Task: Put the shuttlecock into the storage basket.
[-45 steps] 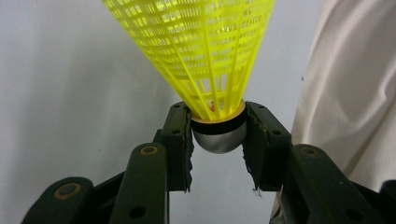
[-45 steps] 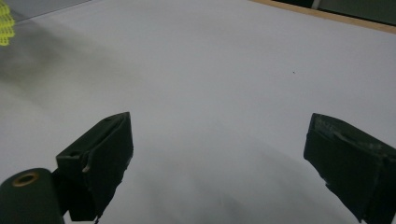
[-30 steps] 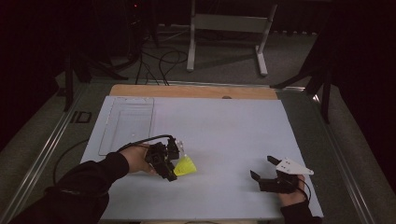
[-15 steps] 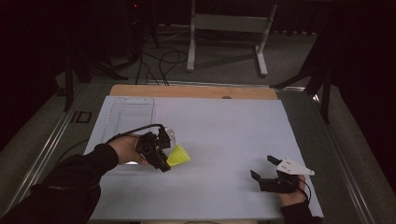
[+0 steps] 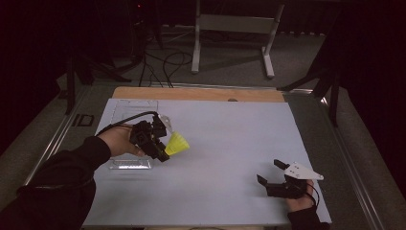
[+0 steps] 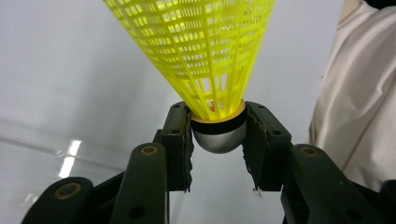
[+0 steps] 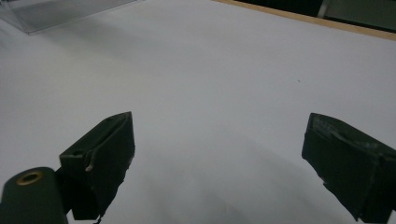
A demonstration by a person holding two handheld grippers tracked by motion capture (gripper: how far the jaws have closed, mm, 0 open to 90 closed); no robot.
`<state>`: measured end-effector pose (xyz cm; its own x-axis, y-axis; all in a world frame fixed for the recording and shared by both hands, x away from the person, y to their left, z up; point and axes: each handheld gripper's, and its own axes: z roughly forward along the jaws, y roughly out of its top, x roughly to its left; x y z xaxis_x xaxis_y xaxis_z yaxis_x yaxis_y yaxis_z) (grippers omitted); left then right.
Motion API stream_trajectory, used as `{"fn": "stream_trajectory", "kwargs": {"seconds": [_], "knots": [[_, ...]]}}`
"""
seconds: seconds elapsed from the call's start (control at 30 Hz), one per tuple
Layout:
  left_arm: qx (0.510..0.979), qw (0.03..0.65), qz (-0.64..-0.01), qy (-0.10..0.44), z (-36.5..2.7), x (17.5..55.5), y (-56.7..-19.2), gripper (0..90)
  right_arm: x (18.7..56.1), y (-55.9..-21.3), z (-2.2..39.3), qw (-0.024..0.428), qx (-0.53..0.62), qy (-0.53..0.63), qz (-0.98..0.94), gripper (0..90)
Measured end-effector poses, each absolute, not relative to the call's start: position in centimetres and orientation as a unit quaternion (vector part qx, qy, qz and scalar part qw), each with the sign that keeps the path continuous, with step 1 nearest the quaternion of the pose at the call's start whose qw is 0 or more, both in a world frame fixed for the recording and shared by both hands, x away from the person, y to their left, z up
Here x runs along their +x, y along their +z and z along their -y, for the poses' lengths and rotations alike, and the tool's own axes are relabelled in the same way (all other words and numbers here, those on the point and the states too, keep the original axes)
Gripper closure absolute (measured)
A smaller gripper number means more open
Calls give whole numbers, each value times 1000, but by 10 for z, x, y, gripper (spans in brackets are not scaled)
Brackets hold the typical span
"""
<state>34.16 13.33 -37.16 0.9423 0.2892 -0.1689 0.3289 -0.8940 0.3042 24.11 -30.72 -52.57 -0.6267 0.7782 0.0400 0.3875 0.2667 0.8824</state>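
Note:
A yellow plastic shuttlecock (image 5: 176, 143) with a grey rounded base (image 6: 218, 135) is held off the white table sheet (image 5: 225, 129). My left gripper (image 5: 160, 143) is shut on that base, the mesh skirt (image 6: 196, 51) pointing away from the jaws and to the right in the high view. At the front right of the sheet my right gripper (image 5: 269, 173) rests low with its two black jaws wide apart and nothing between them; in the right gripper view the fingers (image 7: 100, 161) frame bare white sheet.
A clear plastic tray (image 5: 128, 125) lies on the left part of the sheet, beside and partly under my left hand. A wooden strip (image 5: 201, 93) runs along the far edge. Behind the table stand a white metal frame (image 5: 234, 28) and floor cables.
My left gripper has risen with the shuttlecock and drifted left and slightly away, toward the clear tray. The right gripper has stayed where it was.

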Motion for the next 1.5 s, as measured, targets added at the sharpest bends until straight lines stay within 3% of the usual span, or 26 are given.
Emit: {"fn": "stream_trajectory", "kwargs": {"seconds": [0.77, 1.5], "knots": [[946, 203, -252, -4, -201, 369, -330, 644, 241, -526, 306, 205, 379, 472, -769, 98], [907, 211, -363, 23, -261, 375, -334, 644, 241, -526, 306, 203, 377, 473, -770, 98]]}}
